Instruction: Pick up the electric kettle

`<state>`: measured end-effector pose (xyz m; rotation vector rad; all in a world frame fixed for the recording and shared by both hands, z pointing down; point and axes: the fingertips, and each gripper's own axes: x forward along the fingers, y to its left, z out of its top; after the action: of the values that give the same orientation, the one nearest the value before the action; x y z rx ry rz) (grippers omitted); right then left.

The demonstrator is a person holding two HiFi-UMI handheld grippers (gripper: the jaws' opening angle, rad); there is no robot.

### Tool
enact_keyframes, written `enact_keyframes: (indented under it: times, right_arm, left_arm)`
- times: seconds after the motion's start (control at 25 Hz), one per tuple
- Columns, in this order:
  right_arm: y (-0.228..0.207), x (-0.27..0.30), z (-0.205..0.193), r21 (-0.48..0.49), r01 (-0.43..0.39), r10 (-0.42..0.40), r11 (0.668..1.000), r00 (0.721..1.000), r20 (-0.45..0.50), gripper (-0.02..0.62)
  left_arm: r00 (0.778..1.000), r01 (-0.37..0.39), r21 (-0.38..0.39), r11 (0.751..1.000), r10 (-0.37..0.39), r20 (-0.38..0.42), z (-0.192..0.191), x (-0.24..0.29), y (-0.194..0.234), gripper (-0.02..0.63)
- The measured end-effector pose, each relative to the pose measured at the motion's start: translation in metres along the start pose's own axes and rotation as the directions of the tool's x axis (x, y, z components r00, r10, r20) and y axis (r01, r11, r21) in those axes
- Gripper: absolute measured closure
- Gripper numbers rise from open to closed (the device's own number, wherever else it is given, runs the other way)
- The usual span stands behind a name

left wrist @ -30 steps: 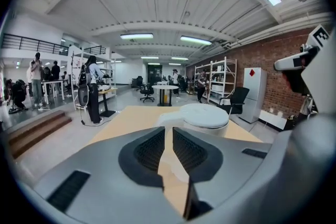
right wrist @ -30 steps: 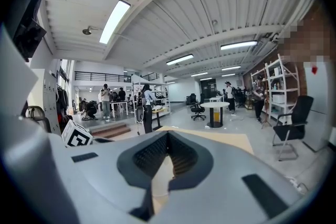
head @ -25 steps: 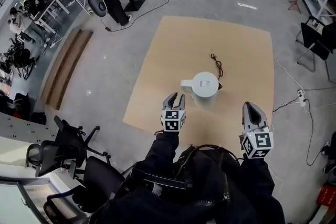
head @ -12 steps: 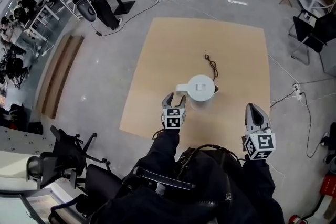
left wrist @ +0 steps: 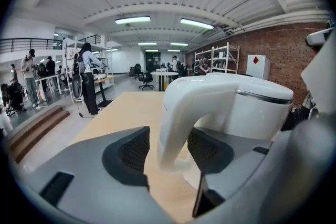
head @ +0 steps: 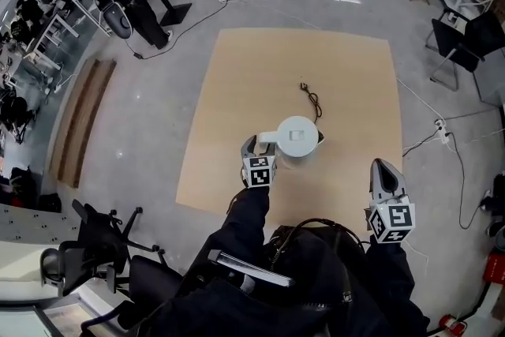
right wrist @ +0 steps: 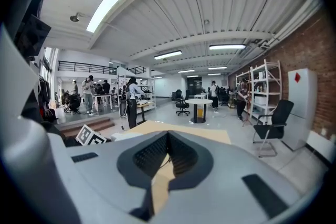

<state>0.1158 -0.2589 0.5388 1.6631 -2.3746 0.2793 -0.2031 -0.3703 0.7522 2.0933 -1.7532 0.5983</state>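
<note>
My left tongs have dropped in toward the kettle, spreading wide as they came. Its handle now sits between them, unpinched. The kettle stands mid-worktop, handle at 9 o'clock. My right tongs are pressed together, empty. Closing off-centre could shove or tip it, and a shallow bite could let the handle slip.

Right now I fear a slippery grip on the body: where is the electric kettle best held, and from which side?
Its handle, the upright loop jutting from the electric kettle toward the left gripper. Come from that side; the jaws, just opened, straddle it without pressing.
</note>
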Motion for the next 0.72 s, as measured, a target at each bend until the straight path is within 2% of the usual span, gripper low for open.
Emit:
enact_keyframes:
  times: [0.28,0.32,0.44,0.56,0.72]
  right_arm:
    - [-0.006,-0.003,-0.004,0.0,0.035,-0.035,0.999,0.999,-0.022,0.594]
    - [-0.007,-0.003,-0.004,0.002,0.041,-0.041,0.999,0.999,-0.024,0.594]
    - [-0.01,-0.007,-0.007,0.006,0.058,-0.058,0.998,0.998,-0.028,0.594]
    - [-0.013,-0.012,-0.008,0.008,0.07,-0.069,0.998,0.997,-0.027,0.594]
    - [-0.015,-0.015,-0.009,0.013,0.077,-0.077,0.997,0.997,-0.027,0.594]
  left_arm:
    - [1.0,0.002,-0.046,0.999,-0.002,0.0,0.009,0.012,0.002,0.391]
    - [1.0,-0.002,-0.046,0.999,0.002,0.002,0.009,0.014,0.002,0.393]
    - [0.999,-0.032,-0.018,0.999,0.032,0.015,0.007,0.018,0.004,0.452]
    - [0.999,-0.042,-0.004,0.999,0.042,0.024,0.006,0.019,0.004,0.459]
    - [0.999,-0.032,-0.031,0.999,0.033,0.022,0.008,0.017,0.002,0.459]
